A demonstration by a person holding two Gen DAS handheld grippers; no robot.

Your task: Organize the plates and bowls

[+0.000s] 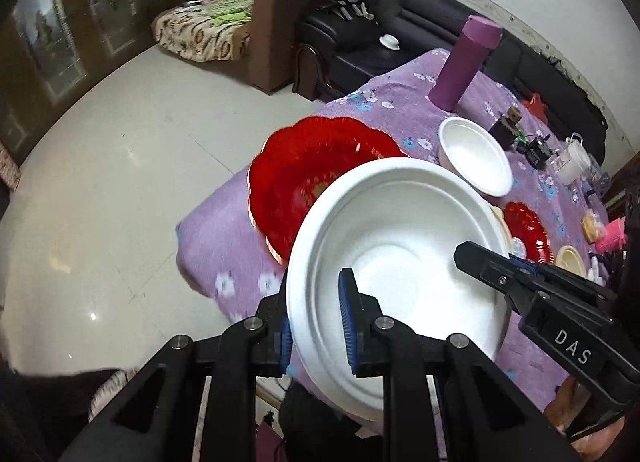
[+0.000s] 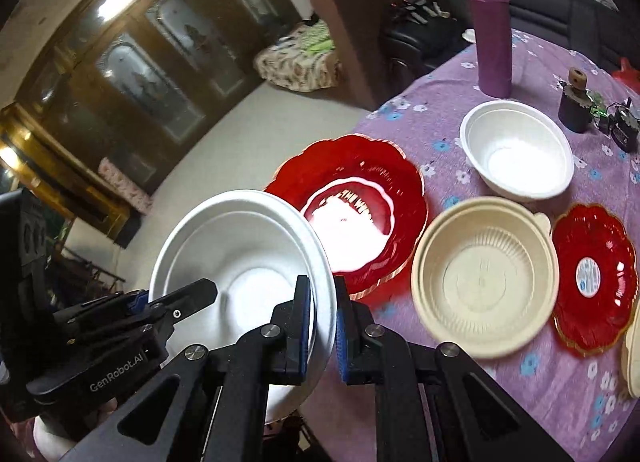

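Note:
Both grippers hold one large white bowl (image 1: 400, 246) above the table's near edge. My left gripper (image 1: 318, 326) is shut on its left rim. My right gripper (image 2: 323, 328) is shut on the opposite rim of the same bowl (image 2: 240, 246); it shows in the left wrist view (image 1: 516, 278) too. Behind it lies a large red scalloped plate (image 2: 360, 197), also in the left wrist view (image 1: 312, 173). A second white bowl (image 2: 516, 149), a cream bowl (image 2: 484, 274) and a small red plate (image 2: 596, 278) sit on the purple cloth.
A tall purple flask (image 2: 490, 29) stands at the back of the table (image 2: 540, 382). A dark bottle (image 2: 574, 105) and small gadgets lie at the back right. Another cream dish (image 2: 632, 350) shows at the right edge. Sofas (image 1: 304, 13) stand beyond the table.

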